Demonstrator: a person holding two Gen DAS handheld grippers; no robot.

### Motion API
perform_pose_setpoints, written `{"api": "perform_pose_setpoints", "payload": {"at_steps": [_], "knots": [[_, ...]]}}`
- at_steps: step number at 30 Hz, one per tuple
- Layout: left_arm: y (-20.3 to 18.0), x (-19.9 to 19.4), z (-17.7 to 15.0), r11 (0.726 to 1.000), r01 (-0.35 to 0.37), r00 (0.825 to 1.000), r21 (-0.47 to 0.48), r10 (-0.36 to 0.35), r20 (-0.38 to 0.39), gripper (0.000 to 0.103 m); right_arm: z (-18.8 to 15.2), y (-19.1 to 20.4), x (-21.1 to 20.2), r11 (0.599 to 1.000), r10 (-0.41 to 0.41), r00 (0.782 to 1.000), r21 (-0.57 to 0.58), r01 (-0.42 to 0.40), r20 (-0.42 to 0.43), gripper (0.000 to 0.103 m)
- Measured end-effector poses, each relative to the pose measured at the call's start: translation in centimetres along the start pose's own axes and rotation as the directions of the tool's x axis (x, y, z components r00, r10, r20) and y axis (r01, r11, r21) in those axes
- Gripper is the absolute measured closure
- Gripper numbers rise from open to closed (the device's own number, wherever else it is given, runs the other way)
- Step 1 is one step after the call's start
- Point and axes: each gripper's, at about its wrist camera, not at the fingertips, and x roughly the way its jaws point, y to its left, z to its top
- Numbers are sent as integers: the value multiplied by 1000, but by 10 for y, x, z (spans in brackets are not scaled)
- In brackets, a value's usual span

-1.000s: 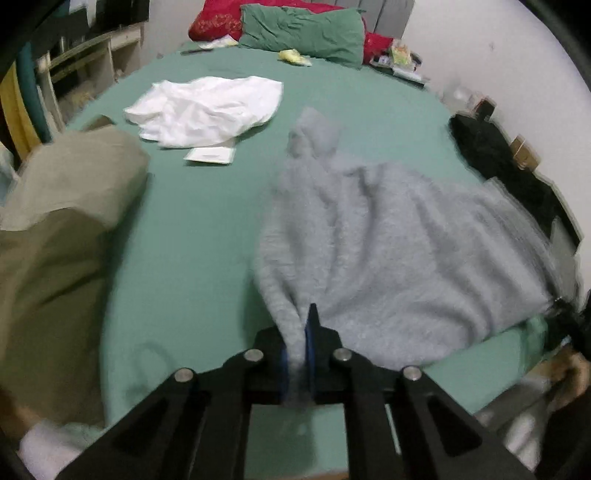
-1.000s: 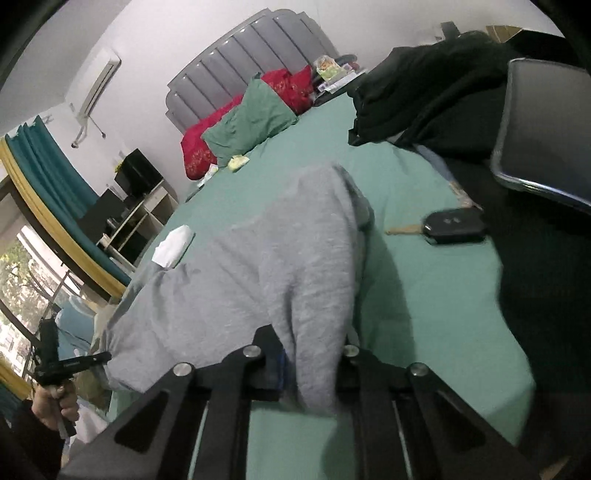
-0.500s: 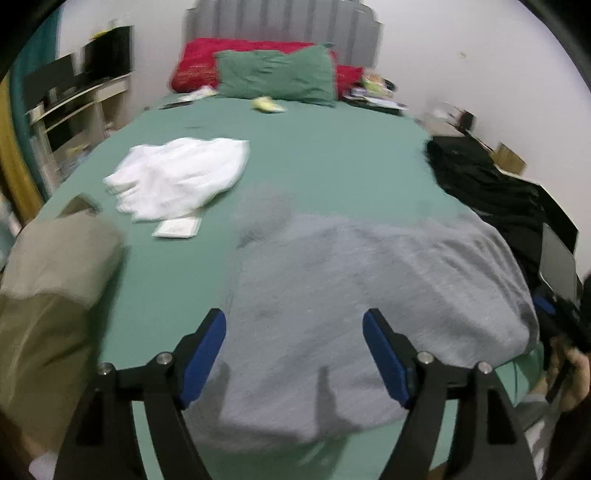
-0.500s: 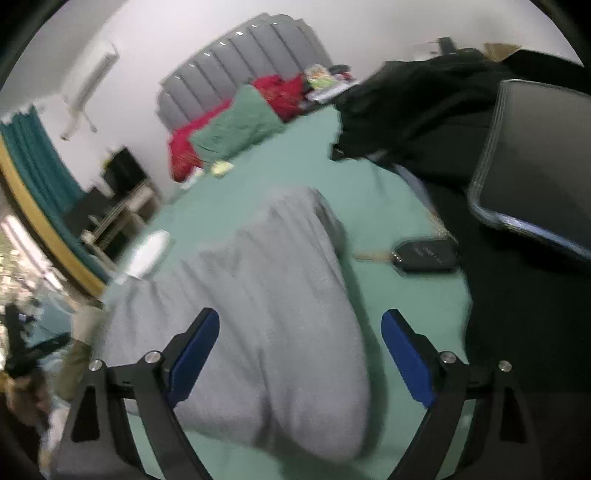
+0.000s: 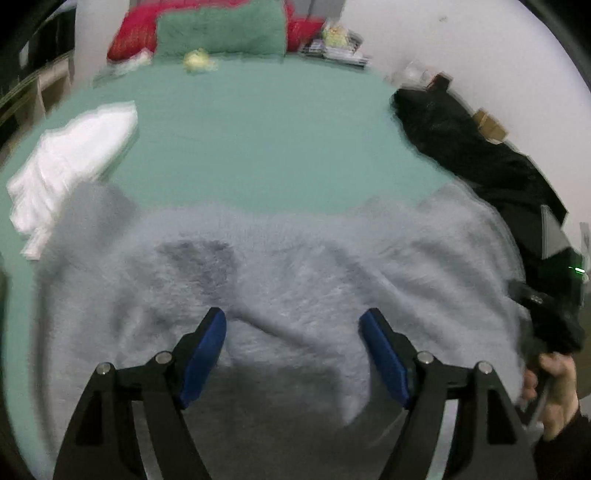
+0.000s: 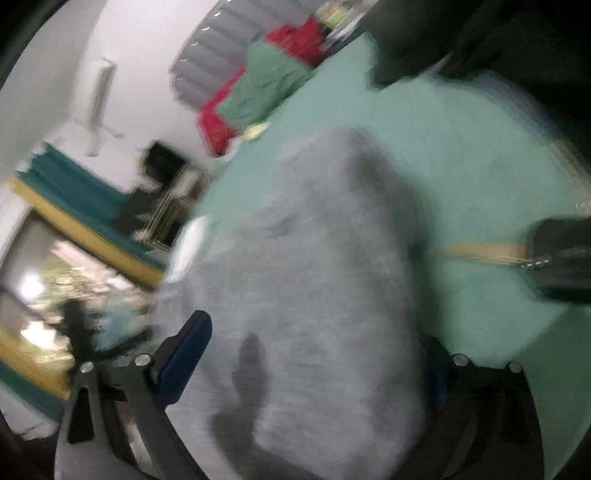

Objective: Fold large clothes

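Both tools gape empty over grey garment (image 5: 295,266); white cloth (image 5: 70,162), black clothes (image 5: 465,147) flank it.

Place: a home bedroom.
Bed: a wide bed (image 5: 258,147) under a green sheet filled most of the view.
Headboard: a grey padded headboard (image 6: 199,62) stood against the white wall.
Pillows: a green pillow (image 5: 221,33) and a red pillow (image 5: 129,40) lay at the head.
Clothes: a grey garment (image 5: 288,280), white clothes (image 5: 74,155) and dark clothes (image 5: 472,155) lay on the sheet.
Window: a teal curtain (image 6: 74,184) with a yellow edge hung beside it.
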Motion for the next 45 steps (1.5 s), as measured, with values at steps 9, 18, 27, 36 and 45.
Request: {"api": "perform_pose_setpoints", "payload": {"at_steps": [9,18,27,36,45], "knots": [[-10,21,-3,992,-99,993,83,93,71,10,-16,30,4,999,-42,999,-8,42,15,71],[0,-18,1,996,-38,998,83,34,48,14,-22,118,-14,980,-124,987,-140,138,104,73],[81,-104,-33,978,-150,962,144,110,252,14,-34,234,21,931,-251,957,-236,280,144,73],[202,-90,-58,997,-21,978,-68,34,207,14,-46,323,113,888,-370,927,-274,370,53,66],[246,-110,-50,995,-82,962,-52,93,257,15,-78,340,238,960,-245,961,-172,222,-130,51]]}}
